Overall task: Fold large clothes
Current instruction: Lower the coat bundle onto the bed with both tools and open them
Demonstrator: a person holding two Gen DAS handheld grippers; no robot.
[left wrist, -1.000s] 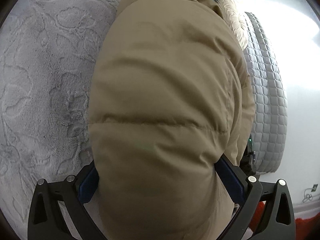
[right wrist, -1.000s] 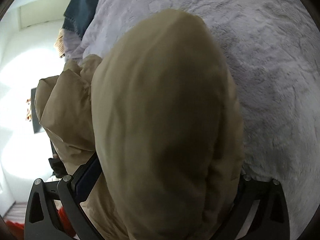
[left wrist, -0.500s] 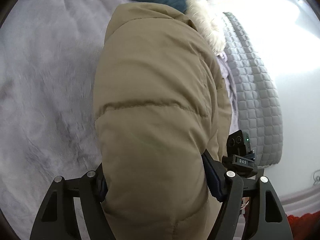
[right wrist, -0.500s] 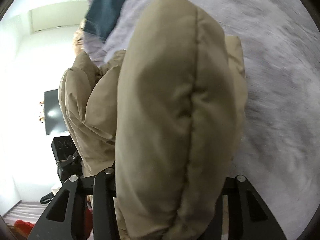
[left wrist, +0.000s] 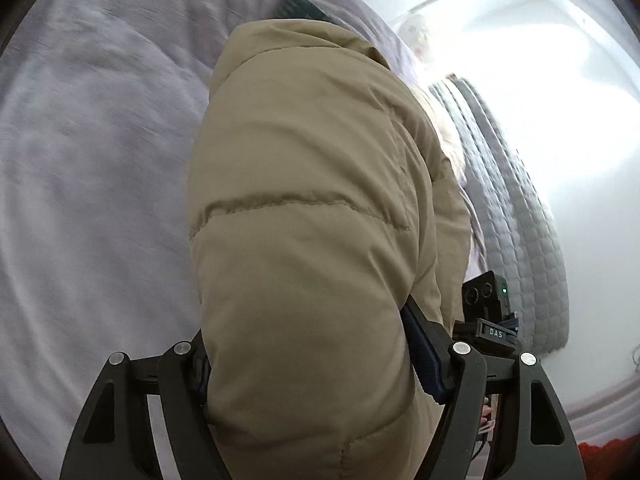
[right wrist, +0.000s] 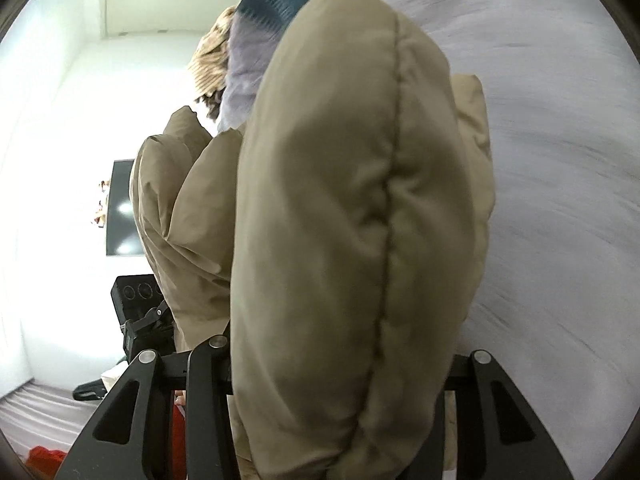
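left gripper (left wrist: 308, 364): points down at a slant, both fingers squeezed onto a fat fold of the puffy tan coat (left wrist: 312, 208) | right gripper (right wrist: 340, 360): also tipped down, fingers pinched on another thick bunch of the coat | the two grippers are side by side, each one showing in the other's view

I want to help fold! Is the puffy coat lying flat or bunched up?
Bunched up. The coat bulges in thick folds between both tongs, left tongs and right tongs, above the blanket.

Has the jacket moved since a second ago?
Yes. In the left wrist view the jacket, clamped in the left hand-held gripper, has been carried along the blanket, off the embossed flowers and toward the teal garment.
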